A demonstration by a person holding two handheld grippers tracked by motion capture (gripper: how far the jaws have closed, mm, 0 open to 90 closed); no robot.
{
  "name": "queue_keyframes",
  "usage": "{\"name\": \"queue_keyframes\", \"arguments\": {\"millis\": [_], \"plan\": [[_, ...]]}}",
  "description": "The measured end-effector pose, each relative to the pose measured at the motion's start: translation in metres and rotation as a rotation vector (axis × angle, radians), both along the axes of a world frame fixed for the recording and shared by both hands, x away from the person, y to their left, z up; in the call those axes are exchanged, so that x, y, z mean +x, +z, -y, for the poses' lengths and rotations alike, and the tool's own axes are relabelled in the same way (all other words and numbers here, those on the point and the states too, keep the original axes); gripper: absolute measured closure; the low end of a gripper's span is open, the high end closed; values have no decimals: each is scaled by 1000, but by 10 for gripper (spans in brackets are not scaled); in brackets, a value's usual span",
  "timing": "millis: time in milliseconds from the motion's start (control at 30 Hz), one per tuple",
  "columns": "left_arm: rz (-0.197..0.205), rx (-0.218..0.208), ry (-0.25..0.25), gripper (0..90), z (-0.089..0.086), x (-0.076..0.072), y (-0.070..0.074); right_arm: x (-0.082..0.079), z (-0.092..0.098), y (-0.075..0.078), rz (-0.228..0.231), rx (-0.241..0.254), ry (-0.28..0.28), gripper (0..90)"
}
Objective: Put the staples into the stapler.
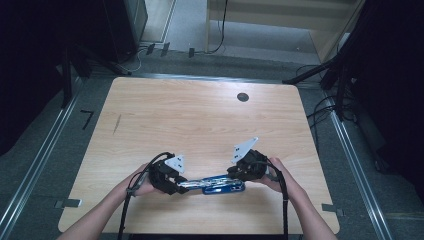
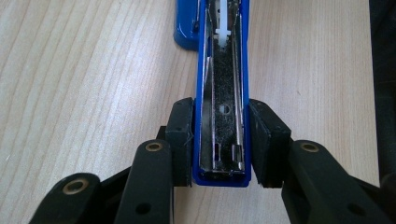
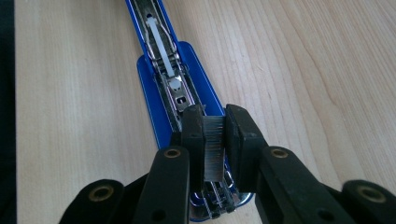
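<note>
The left tool (image 2: pixel 223 140) clamps the opened stapler (image 2: pixel 223 93); the right tool (image 3: pixel 215 140) pinches a staple strip (image 3: pixel 214 149). Tilted over the magazine, the strip could snap or jam.

overhead plus two close jaw-level views

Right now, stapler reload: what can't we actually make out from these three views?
- High view: staple strip too small to see; right gripper and left gripper cover both ends of the stapler.
- Left gripper view: the top edge cuts off the stapler's far end.
- Right gripper view: the staple strip and jaws hide the channel below; whether the strip is seated is unclear.
</note>
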State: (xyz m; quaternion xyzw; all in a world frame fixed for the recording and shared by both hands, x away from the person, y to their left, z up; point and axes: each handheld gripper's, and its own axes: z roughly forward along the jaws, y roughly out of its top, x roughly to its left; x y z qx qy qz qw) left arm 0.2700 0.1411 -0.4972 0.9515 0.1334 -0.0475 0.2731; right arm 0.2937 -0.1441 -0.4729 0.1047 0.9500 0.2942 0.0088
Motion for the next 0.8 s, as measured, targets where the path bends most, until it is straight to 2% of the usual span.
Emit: {"name": "queue_keyframes", "arguments": {"millis": [367, 633, 800], "plan": [[-1, -3, 5, 652, 0, 0, -1, -1, -3, -4, 35, -10, 55, 793], [-5, -1, 6, 651, 0, 0, -1, -3, 0, -2, 45, 30, 84, 793], [-7, 2, 6, 652, 0, 0, -1, -3, 1, -3, 44, 13, 99, 794]]}}
